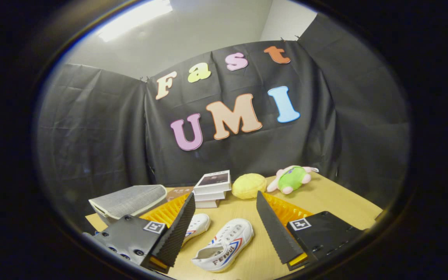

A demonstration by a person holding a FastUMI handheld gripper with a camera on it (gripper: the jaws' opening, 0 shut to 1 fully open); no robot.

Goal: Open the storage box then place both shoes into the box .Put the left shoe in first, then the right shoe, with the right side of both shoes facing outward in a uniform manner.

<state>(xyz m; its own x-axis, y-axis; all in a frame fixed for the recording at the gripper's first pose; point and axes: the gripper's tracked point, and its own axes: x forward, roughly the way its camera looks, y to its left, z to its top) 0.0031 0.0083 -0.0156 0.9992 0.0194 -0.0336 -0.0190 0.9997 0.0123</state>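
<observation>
Hovering tool [224, 229] spread wide above two shoes [224, 243]

Shoes [224, 245] lie betw. spread fingers [224, 217]; box [128, 202] left; books [212, 188], probably toys beyond.

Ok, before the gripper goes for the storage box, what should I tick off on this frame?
1. Gripper open, nothing held: ok.
2. Grey storage box found, beyond the left finger, beside the stack of books: ok.
3. Box opened: cannot tell; it looks closed.
4. Both white sneakers on the wooden table: ok, one between the fingers, the other partly behind the left finger.
5. Which sneaker is the left one: cannot tell.
6. Yellow plush and green-and-pink plush toy clear of the sneakers: ok.
</observation>
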